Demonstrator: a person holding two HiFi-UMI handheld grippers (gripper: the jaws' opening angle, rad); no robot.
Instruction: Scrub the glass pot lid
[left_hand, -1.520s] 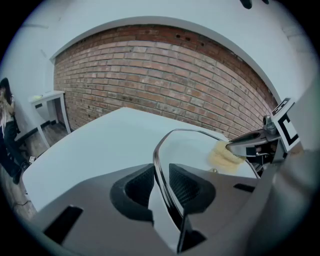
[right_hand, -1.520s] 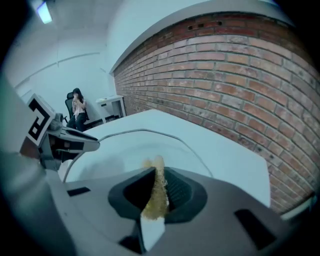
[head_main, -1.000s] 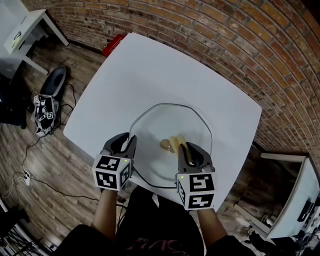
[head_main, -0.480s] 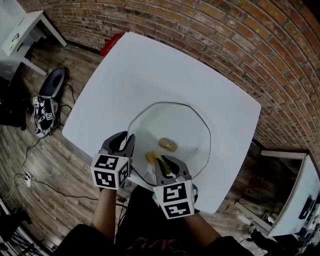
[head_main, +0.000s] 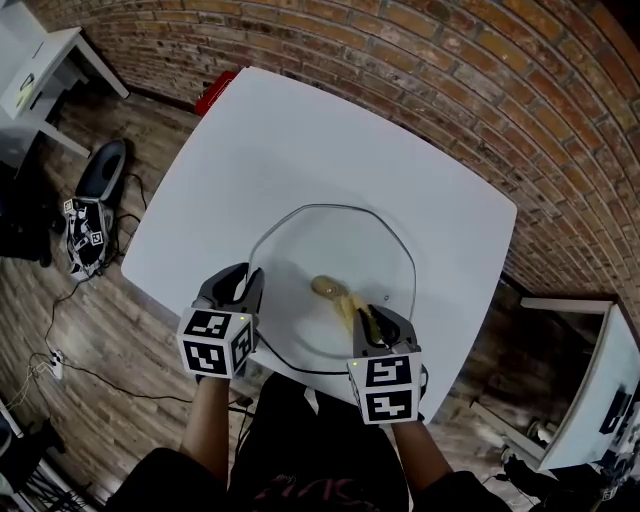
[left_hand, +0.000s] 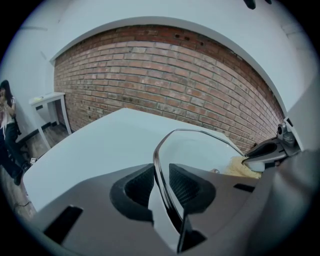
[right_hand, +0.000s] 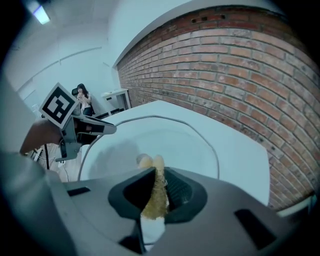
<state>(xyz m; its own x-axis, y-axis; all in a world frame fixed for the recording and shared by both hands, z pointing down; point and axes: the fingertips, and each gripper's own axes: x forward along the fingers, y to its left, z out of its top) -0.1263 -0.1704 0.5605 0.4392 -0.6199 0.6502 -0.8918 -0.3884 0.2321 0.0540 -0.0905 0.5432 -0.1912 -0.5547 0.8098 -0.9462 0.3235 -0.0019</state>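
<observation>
Glass lid (head_main: 320, 248) in left gripper (head_main: 246, 281); down-tilted right gripper (head_main: 368, 318) pinches scourer (right_hand: 155, 196).

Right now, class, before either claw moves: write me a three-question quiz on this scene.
1. True or false: the left claw is clamped on the rim of the glass lid.
2. What does the right claw hold? A) a yellow scrubber B) a spoon C) nothing
3. Fill in: the glass lid lies on a white ____.

Key: 1 true; 2 A; 3 table.
</observation>
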